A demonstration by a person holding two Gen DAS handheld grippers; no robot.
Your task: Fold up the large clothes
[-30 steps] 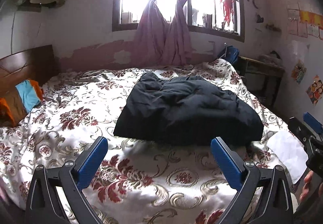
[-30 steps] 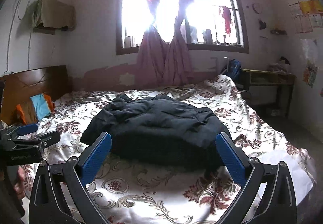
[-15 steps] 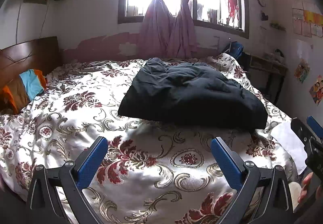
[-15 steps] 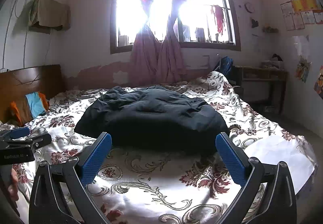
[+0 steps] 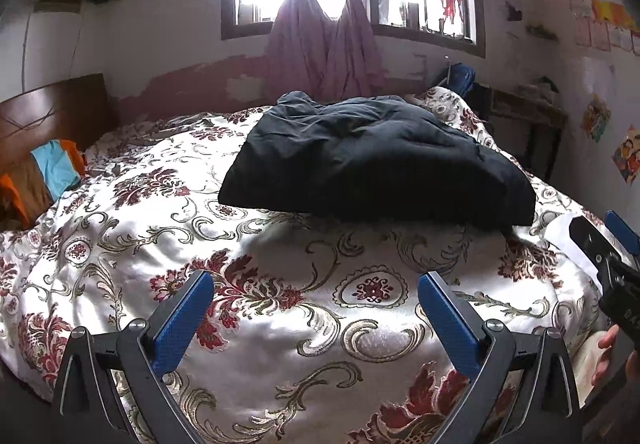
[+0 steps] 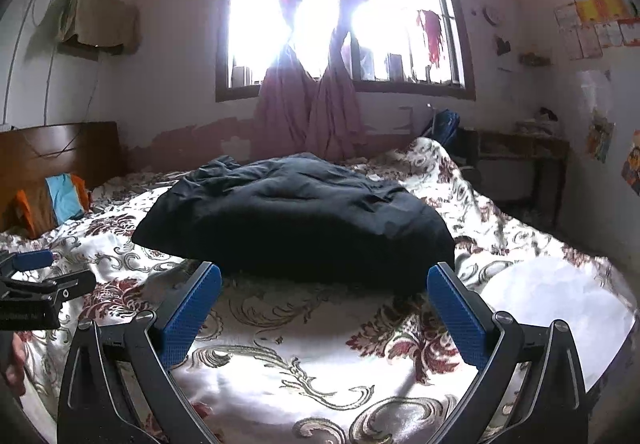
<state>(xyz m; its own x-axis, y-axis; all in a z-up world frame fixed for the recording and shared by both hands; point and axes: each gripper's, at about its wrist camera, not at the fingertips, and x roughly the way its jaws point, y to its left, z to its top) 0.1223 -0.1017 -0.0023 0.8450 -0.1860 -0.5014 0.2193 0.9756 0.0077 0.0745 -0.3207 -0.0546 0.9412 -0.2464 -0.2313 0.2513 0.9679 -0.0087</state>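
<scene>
That dark puffy jacket [image 6: 296, 220] ahead of both claws looks soft, bulky and a bit slippery, so I'd pinch a hem corner. Left claw [image 5: 316, 318] and right claw [image 6: 324, 310] are both spread apart, holding nothing.

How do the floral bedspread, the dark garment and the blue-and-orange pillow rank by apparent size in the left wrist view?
1. floral bedspread
2. dark garment
3. blue-and-orange pillow, partly cut off at the edge

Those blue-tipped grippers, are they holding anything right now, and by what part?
Nothing is held. The left gripper and right gripper are both open, short of the dark jacket on the bed.
</scene>
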